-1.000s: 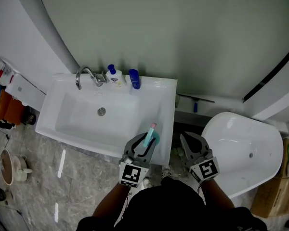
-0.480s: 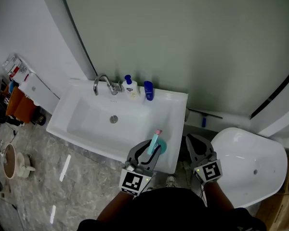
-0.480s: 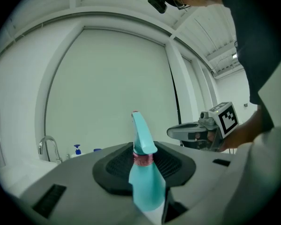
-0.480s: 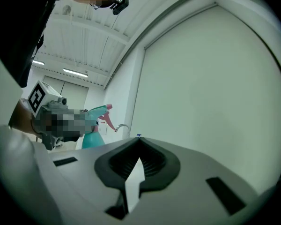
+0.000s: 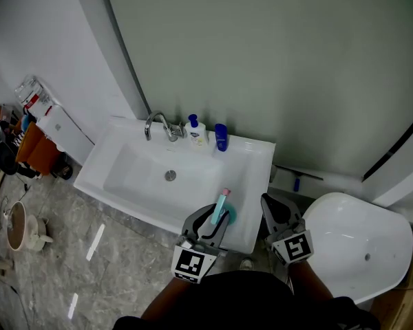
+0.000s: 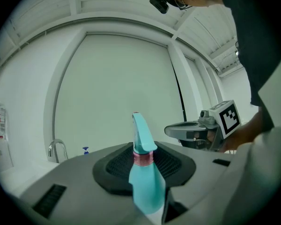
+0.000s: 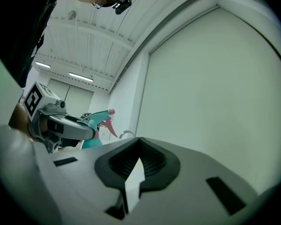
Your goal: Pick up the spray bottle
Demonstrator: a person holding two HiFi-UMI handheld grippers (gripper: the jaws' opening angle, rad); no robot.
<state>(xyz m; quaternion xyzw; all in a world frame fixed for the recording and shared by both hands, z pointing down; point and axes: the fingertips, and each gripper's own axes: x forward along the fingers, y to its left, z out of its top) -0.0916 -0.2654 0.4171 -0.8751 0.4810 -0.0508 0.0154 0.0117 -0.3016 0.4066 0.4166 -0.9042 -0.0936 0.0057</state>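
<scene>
Jaws of the left gripper [image 5: 210, 218] are clamped on a teal plastic spray bottle [image 6: 145, 184] with a pink collar and pink trigger. The pads press on the body just below the collar. The bottle stands upright, with its spray head rising above the jaws. Its base is hidden behind the near jaw in the left gripper view.

In the head view the bottle sits over the near right corner of a white rectangular ceramic basin [image 5: 117, 162]. No view shows whether it hangs clear of the basin rim.

The right gripper [image 5: 270, 205] is just right of the left one, past the basin's right edge, and apart from it. Its jaws are closed together at the tips with nothing between them. Both grippers point away from the person toward a pale green wall panel [image 5: 261, 60].

On the far ledge of the basin stands a curved chrome tap [image 5: 158, 124]. Right of the tap is a small white pump bottle with a blue top [image 5: 197, 133], and right of that a dark blue bottle [image 5: 221, 137]. All three are well apart from the grippers.

A white oval ceramic fixture [image 5: 361, 243] lies to the right of the basin. Grey marbled floor tiles [image 5: 89, 239] show at near left. A white box [image 5: 63, 129] and an orange item [image 5: 38, 153] stand at far left against the wall.
</scene>
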